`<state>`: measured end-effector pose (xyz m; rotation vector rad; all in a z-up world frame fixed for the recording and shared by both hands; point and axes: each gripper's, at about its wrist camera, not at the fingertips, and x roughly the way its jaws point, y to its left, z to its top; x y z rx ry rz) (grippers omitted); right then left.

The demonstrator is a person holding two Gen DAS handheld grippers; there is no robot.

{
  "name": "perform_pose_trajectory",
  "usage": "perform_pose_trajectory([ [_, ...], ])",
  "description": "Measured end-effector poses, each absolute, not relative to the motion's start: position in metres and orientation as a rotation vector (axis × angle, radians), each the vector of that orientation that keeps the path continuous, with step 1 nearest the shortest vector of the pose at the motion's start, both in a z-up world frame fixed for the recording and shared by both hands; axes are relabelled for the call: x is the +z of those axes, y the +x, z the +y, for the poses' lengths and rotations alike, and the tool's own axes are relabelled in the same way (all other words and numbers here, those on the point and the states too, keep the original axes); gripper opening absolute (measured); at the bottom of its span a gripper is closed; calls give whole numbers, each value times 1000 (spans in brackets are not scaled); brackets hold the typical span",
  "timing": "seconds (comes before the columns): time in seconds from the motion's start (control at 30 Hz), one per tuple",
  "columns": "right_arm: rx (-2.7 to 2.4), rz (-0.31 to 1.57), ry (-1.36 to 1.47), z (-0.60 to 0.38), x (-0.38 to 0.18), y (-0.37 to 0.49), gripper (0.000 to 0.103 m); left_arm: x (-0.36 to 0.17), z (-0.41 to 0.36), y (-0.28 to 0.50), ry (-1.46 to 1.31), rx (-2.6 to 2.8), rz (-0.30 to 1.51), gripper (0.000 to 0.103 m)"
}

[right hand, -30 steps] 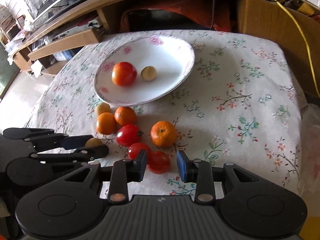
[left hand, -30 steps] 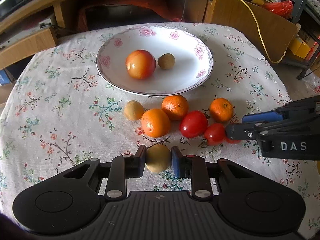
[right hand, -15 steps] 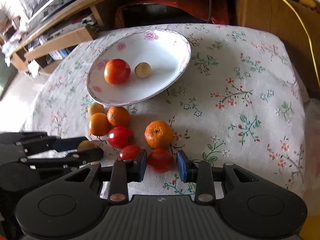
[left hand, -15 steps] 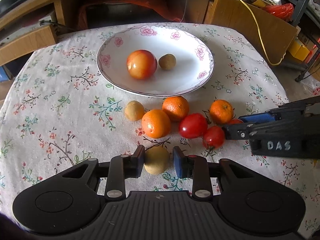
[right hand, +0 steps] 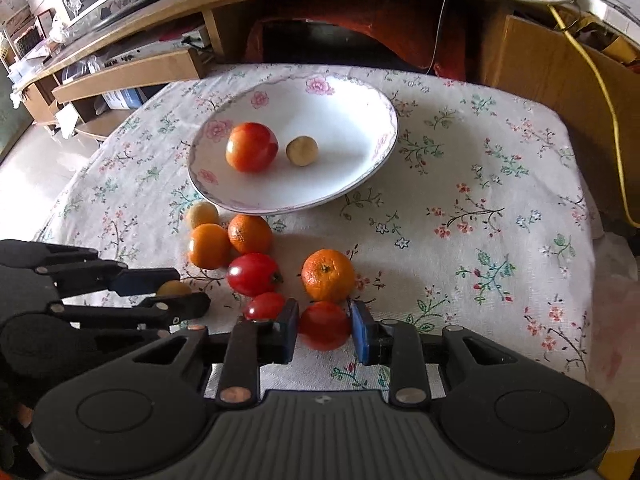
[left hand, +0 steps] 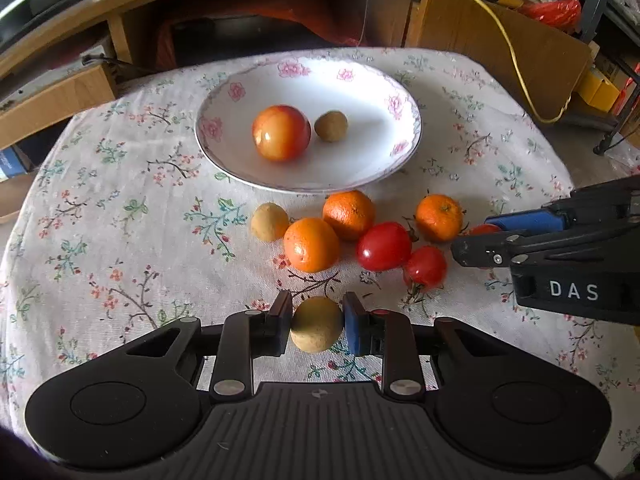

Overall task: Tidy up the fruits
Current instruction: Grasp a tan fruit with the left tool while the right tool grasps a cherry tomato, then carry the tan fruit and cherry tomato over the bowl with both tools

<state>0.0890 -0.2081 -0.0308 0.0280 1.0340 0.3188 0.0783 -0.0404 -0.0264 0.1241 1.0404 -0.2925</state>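
Holding 2 fruits off the desk: my left gripper has its jaws closed across a small tan fruit, firm and light; my right gripper clasps a red tomato, smooth and probably soft, so I squeeze its widest middle gently.

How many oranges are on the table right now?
3, all on the tablecloth in front of the plate, none in it: two touching, one by the rim and one beside it; a third apart, beyond the right gripper. None seems hidden.
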Motion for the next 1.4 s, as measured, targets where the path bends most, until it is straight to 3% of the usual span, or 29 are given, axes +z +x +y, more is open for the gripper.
perform_pose_trajectory([
  [0.83,293,1030,35,-200,-20,42,29,-12,-46,50,144,-315,1021,35],
  [1.4,300,972,73,-200,-5,83,29,-2,-48,95,121,-296,996,34],
])
